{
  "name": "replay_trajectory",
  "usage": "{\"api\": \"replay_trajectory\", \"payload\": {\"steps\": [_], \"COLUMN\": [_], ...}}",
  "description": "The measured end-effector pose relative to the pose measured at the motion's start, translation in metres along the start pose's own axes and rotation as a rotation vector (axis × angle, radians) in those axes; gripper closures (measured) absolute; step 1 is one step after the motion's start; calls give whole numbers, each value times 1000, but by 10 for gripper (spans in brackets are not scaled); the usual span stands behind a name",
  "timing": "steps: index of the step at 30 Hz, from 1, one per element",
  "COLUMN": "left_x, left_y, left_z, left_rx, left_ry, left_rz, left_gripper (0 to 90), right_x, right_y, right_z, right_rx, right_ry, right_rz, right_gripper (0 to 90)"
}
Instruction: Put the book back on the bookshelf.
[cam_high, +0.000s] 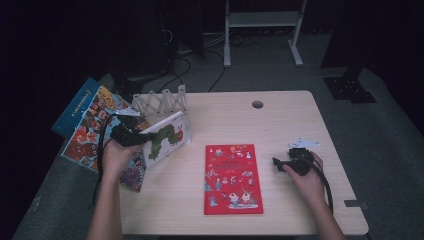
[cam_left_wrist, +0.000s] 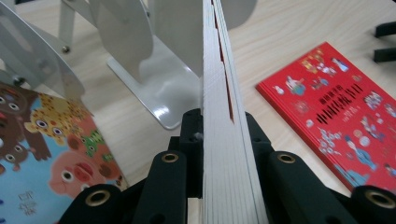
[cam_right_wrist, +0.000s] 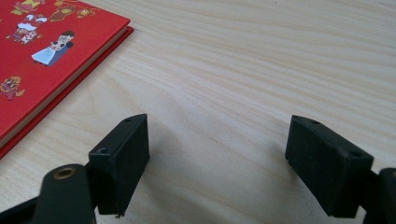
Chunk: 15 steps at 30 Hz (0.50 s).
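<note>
Left gripper (cam_left_wrist: 219, 140) clamped on white caterpillar book (cam_high: 167, 135), page edge pinched between both pads, book raised on edge at table's left. White folding rack (cam_high: 162, 102) directly beyond, picture books (cam_high: 92, 125) left of it. Red book (cam_high: 233, 178) flat at centre. Right gripper (cam_right_wrist: 217, 154) spread wide, nothing between, resting low on bare table (cam_high: 285, 115) right of red book.
</note>
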<state>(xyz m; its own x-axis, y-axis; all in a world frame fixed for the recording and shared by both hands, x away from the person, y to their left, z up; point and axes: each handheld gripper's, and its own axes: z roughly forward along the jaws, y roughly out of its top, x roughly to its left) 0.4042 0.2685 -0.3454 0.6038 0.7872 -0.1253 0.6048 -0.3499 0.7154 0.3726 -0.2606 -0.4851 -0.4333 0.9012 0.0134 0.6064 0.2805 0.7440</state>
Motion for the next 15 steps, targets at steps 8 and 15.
{"api": "replay_trajectory", "payload": {"steps": [8,15], "left_x": [0,0], "left_y": [10,8], "left_z": [23,35], "left_rx": [-7,-28], "left_ry": [41,67], "left_rz": [4,5], "left_gripper": [751,749], "right_x": [0,0], "right_y": [0,0], "right_z": [0,0], "right_rx": [0,0], "right_ry": [0,0], "right_rz": [1,0], "right_gripper": [204,205]}}
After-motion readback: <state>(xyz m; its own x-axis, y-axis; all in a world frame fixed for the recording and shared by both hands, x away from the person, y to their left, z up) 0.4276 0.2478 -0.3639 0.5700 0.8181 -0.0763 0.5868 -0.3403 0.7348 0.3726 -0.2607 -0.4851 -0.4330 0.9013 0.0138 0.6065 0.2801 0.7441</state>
